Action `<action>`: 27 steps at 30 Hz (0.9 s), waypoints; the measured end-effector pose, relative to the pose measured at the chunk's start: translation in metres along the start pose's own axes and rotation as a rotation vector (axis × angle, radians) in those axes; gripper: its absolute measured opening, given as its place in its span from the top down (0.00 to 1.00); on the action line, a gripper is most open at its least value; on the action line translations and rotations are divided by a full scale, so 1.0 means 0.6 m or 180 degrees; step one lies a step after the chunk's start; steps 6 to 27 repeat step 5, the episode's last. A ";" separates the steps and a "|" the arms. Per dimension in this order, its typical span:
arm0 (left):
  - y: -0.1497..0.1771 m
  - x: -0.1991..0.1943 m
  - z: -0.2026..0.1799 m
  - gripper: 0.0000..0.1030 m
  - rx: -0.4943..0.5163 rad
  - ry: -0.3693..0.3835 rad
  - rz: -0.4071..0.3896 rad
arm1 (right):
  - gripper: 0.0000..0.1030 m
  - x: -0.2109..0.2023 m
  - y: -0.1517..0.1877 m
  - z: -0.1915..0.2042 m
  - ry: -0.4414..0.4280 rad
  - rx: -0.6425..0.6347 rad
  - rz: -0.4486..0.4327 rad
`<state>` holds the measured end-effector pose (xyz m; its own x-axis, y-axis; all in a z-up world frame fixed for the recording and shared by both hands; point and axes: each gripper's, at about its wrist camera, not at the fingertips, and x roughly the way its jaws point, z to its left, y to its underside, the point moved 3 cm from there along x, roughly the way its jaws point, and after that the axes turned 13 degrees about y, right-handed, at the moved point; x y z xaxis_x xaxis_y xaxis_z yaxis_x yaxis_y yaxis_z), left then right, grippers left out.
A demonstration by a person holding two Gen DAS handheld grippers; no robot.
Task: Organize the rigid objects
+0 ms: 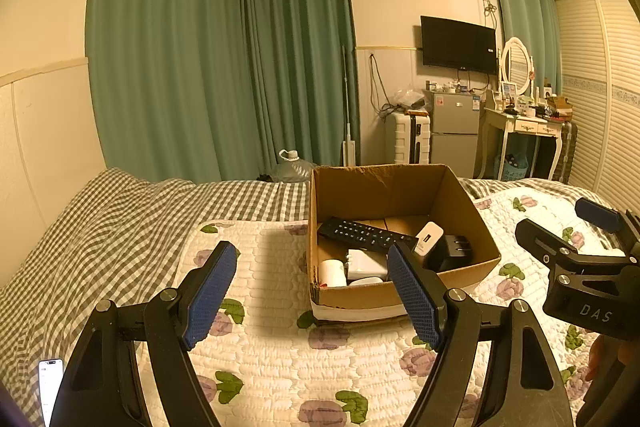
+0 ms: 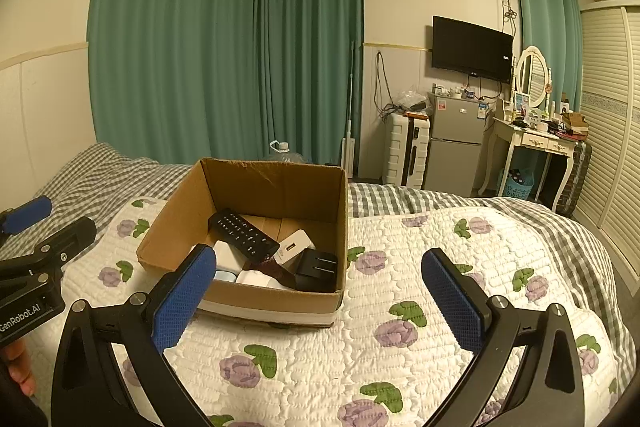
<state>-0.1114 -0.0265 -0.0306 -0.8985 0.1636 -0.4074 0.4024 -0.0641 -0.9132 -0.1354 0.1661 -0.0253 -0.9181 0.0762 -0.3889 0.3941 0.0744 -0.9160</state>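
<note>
Two grippers hover over the bed with nothing between their pads: your left gripper, low in the left wrist view, is spread wide and empty, and your right gripper, low in the right wrist view, is spread just as wide and holds nothing either.

The rigid objects sit inside the cardboard box at the centre of both frames, resting on the floral quilt. You can see a black remote lying slanted across the pile, a white charger just beside its lower end, a black plug adapter in the box's right near corner, and other white pieces underneath that are too crowded to name.

Judging by this, you look close to done: the quilt around the box shows no loose item in either view. One phone lies at the lower left edge of the left wrist frame on the checked sheet; whether it belongs to the task you cannot tell from here.
</note>
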 end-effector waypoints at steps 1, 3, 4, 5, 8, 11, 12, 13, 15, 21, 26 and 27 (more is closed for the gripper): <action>0.000 0.000 0.000 0.22 -0.0003 0.0013 0.0007 | 0.00 0.000 0.001 -0.001 0.0002 -0.0001 0.0000; 0.002 0.002 -0.002 0.22 0.0006 0.0025 0.0033 | 0.00 0.000 0.002 0.000 0.0002 -0.0011 0.0008; 0.002 0.003 -0.003 0.22 0.0013 0.0021 0.0039 | 0.00 -0.001 0.002 0.000 0.0006 -0.0012 0.0009; 0.002 0.003 -0.004 0.22 0.0018 0.0021 0.0044 | 0.00 0.000 0.002 0.001 0.0004 -0.0016 0.0014; 0.002 0.003 -0.004 0.22 0.0018 0.0021 0.0044 | 0.00 0.000 0.002 0.001 0.0004 -0.0016 0.0014; 0.002 0.003 -0.004 0.22 0.0018 0.0021 0.0044 | 0.00 0.000 0.002 0.001 0.0004 -0.0016 0.0014; 0.002 0.003 -0.004 0.22 0.0018 0.0021 0.0044 | 0.00 0.000 0.002 0.001 0.0004 -0.0016 0.0014; 0.002 0.003 -0.004 0.22 0.0018 0.0021 0.0044 | 0.00 0.000 0.002 0.001 0.0004 -0.0016 0.0014; 0.002 0.003 -0.004 0.22 0.0018 0.0021 0.0044 | 0.00 0.000 0.002 0.001 0.0004 -0.0016 0.0014; 0.002 0.003 -0.004 0.22 0.0018 0.0021 0.0044 | 0.00 0.000 0.002 0.001 0.0004 -0.0016 0.0014; 0.002 0.003 -0.004 0.22 0.0018 0.0021 0.0044 | 0.00 0.000 0.002 0.001 0.0004 -0.0016 0.0014; 0.002 0.003 -0.004 0.22 0.0018 0.0021 0.0044 | 0.00 0.000 0.002 0.001 0.0004 -0.0016 0.0014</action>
